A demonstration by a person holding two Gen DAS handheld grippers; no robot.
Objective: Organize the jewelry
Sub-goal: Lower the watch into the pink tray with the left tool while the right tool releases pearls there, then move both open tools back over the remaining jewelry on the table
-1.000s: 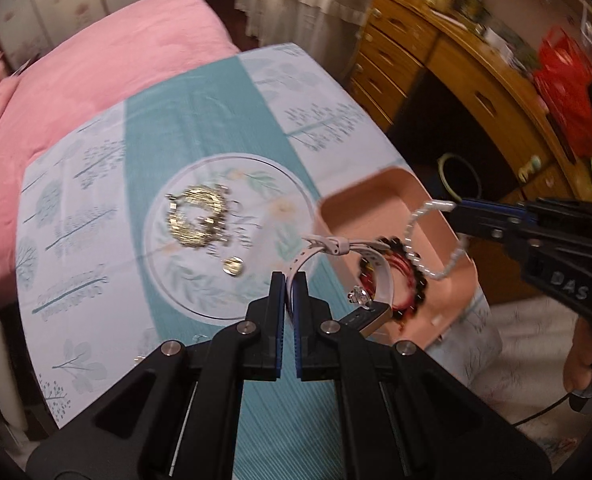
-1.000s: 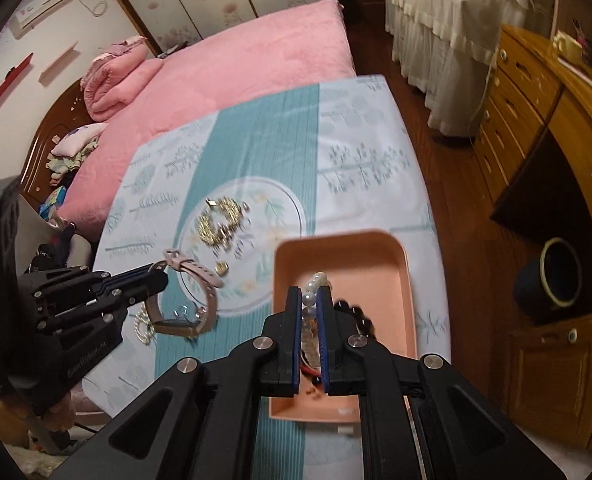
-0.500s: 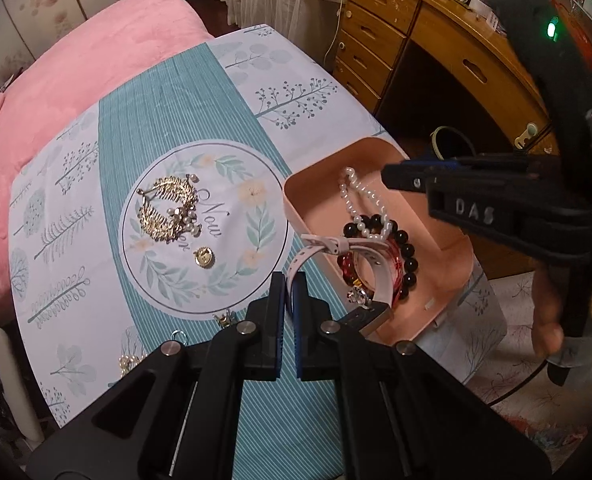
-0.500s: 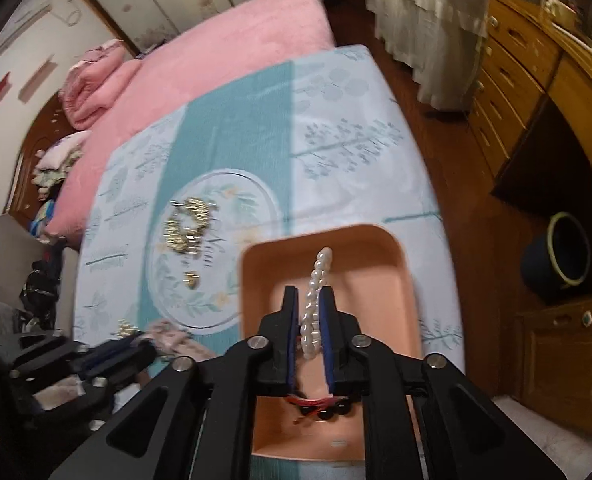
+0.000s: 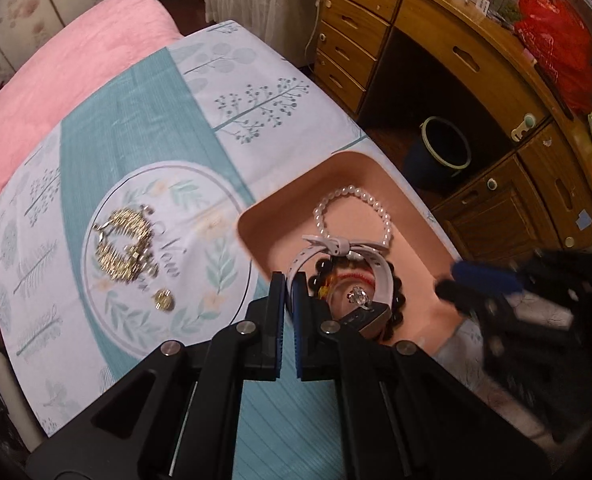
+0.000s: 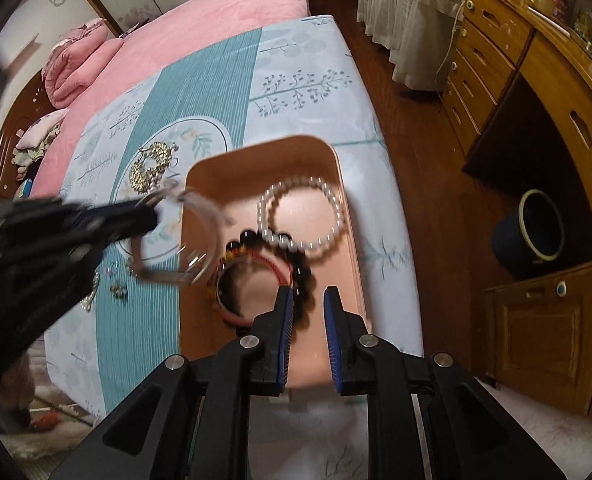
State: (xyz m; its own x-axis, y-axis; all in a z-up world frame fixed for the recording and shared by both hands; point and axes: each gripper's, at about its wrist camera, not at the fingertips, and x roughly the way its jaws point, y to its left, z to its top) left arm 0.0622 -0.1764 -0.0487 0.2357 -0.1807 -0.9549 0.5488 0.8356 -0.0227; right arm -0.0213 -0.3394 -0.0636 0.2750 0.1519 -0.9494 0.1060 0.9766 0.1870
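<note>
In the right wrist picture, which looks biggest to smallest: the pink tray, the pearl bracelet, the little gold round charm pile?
1. Peach-pink plastic tray
2. White pearl bead bracelet
3. Gold leafy wreath-shaped necklace pile; it lies farther from the camera, so its true size against the bracelet is unsure.

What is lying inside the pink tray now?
Inside the pink tray lie a pearl bracelet, a black bead bracelet and a red cord bracelet. The watch held over it and the right claw cover parts of the floor.
</note>
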